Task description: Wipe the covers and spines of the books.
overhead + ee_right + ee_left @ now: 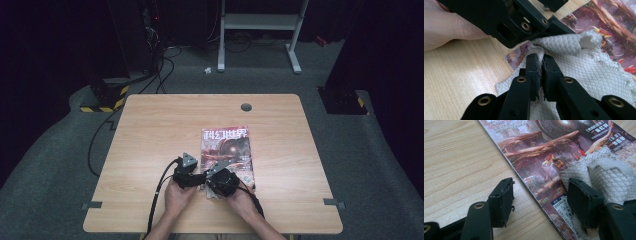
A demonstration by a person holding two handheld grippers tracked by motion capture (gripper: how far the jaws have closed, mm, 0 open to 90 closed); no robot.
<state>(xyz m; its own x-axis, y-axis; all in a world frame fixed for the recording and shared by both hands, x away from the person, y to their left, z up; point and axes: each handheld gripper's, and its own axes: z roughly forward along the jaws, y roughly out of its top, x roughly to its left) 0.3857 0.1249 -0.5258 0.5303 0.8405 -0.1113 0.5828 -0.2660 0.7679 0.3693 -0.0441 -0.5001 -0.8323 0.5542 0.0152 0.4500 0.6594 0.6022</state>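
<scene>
A magazine (227,145) with a red sci-fi cover lies in the middle of the wooden table (160,125). Both grippers meet at its near left corner. My right gripper (539,57) is shut on a fold of a white quilted cloth (584,70) that lies on the cover (614,25). My left gripper (541,182) stands open across the magazine's spine edge (534,195): one jaw sits over bare wood, the other over the cover against the bunched cloth (599,175). From above, the left gripper (199,176) and the right gripper (212,186) nearly touch, with the cloth (213,194) beneath them.
A round cable hole (246,107) sits near the table's far edge. Wood lies bare to the left and right of the magazine. A black cable (157,195) trails off the front edge. On the floor beyond stand a white desk frame (260,22) and cables (160,70).
</scene>
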